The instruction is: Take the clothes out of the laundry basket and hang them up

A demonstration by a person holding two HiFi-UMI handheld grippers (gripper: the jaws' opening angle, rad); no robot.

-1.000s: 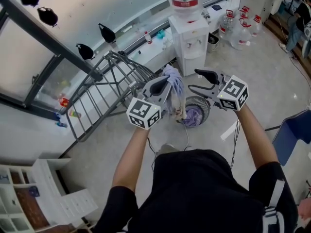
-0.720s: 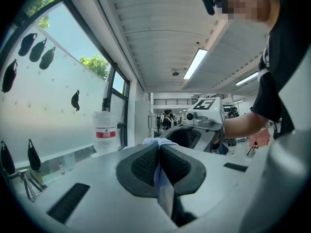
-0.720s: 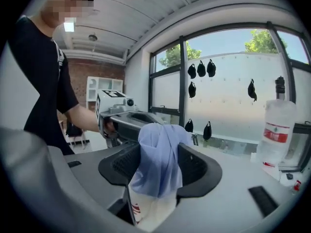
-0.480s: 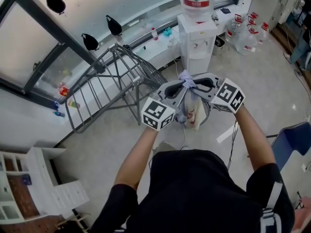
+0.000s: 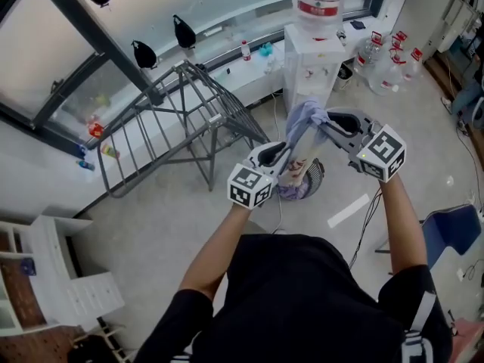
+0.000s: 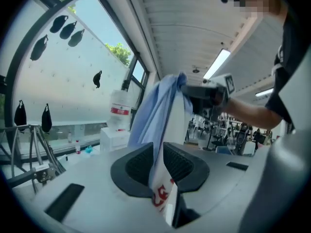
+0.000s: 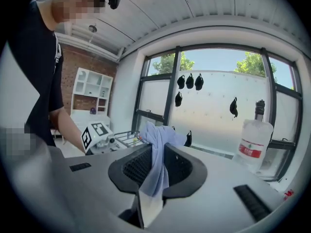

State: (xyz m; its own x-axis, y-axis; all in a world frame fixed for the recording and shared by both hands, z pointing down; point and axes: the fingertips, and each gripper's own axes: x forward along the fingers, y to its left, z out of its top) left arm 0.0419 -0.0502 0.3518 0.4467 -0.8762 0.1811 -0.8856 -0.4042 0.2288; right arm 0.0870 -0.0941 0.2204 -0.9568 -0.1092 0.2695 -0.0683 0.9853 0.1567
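Two tools, one cloth: both grippers are closed on the same light-blue garment [image 5: 304, 118] [image 6: 156, 111] [image 7: 157, 147], which is stretched between them in the air.
Left side: the left gripper [image 5: 277, 154] [image 6: 158, 162] is the lower of the two. Its jaws have just been opening a little, yet the pads sit against the cloth on both sides, on a white part with red print.
Right side: the right gripper [image 5: 331, 119] [image 7: 155, 167] is the higher one. Its jaws have just been closing and are now clamped on a bunched blue fold at the garment's top end.
Hang of the cloth: from the right gripper it slopes down to the left gripper, with a short tail hanging below the left jaws.
Laundry basket: the round laundry basket [image 5: 315, 175] stands on the floor [image 5: 166, 218], right under the grippers and at the foot of the water dispenser [image 5: 310, 55]. More clothes [image 5: 290, 192], purplish, lie inside it.
Drying rack: a grey metal drying rack [image 5: 178, 119] stands on the floor by the window, to the left of the basket. Nothing hangs on it.
Elsewhere: a white shelf unit [image 5: 45, 278] is at the lower left, and a blue chair [image 5: 454, 229] at the right edge.
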